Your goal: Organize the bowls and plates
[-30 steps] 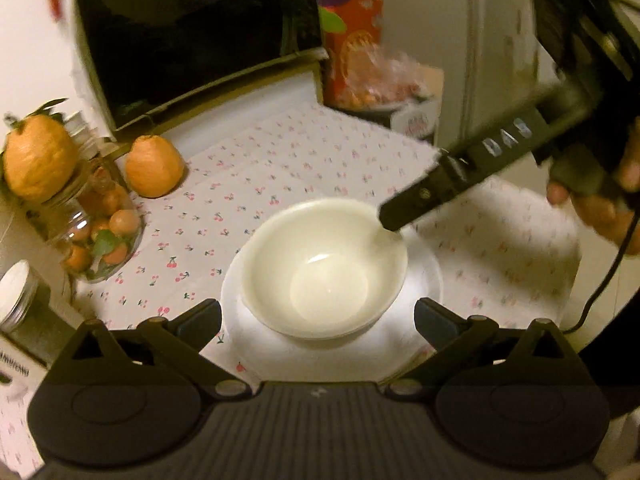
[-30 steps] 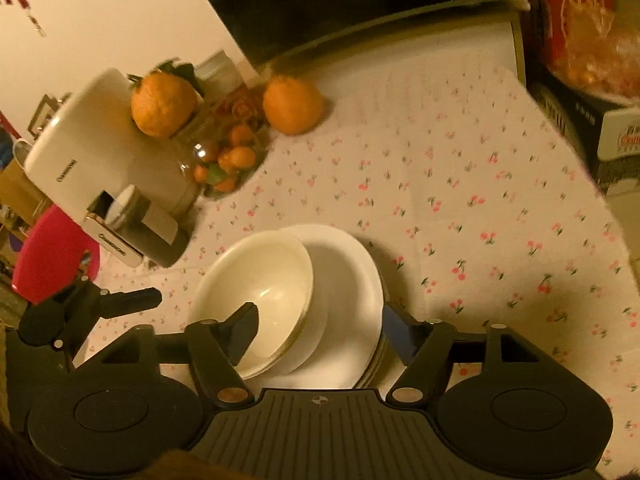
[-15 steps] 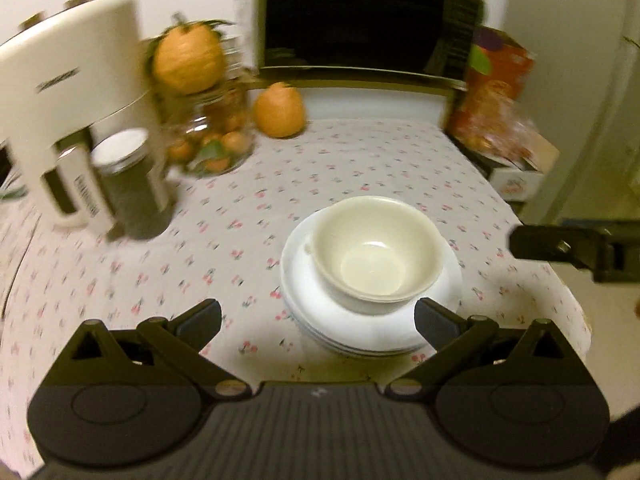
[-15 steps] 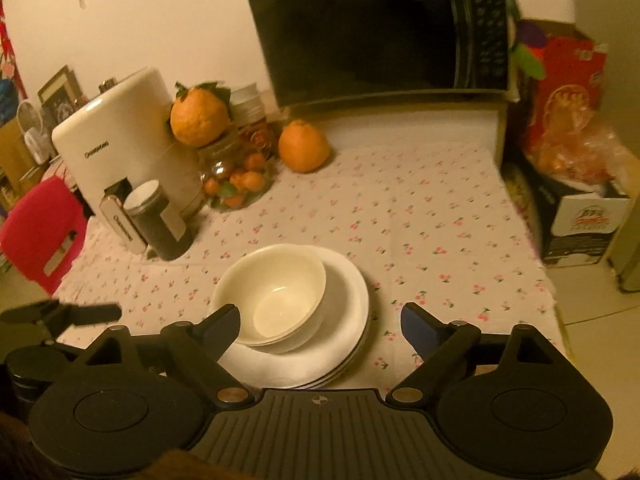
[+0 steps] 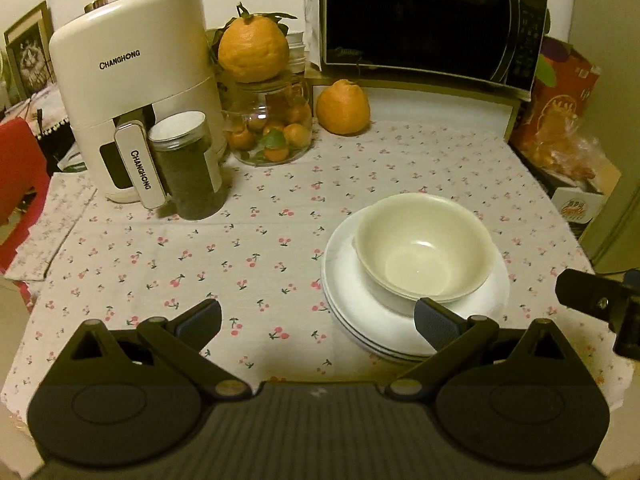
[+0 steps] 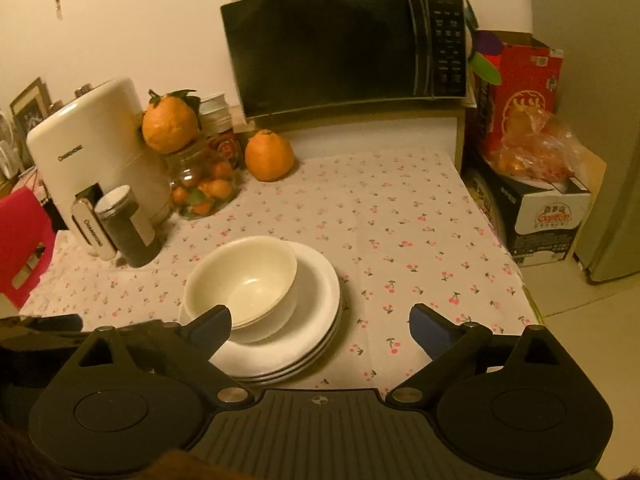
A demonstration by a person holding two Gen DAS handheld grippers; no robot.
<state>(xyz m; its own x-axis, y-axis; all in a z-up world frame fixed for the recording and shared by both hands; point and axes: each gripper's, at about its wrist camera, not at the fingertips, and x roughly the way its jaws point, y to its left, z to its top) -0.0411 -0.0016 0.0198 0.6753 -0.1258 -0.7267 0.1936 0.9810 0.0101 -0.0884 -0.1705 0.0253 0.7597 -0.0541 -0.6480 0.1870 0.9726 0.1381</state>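
Nearest, left gripper (image 5: 318, 322) with fingers spread wide, holding nothing, above the cherry-print tablecloth (image 5: 240, 248); right gripper (image 6: 320, 326) likewise spread wide and empty. Just beyond, near the table's front edge: two cream bowls (image 6: 244, 280), nested, resting on a stack of three white plates (image 6: 316, 300). Farther back left: one dark canister (image 5: 188, 166) beside one white Changhong appliance (image 5: 132, 80), then one glass jar (image 5: 270, 128) of small oranges. Two large oranges: one (image 5: 253, 50) atop the jar, one (image 5: 343, 107) on the cloth. Farthest, one black microwave (image 6: 344, 44).
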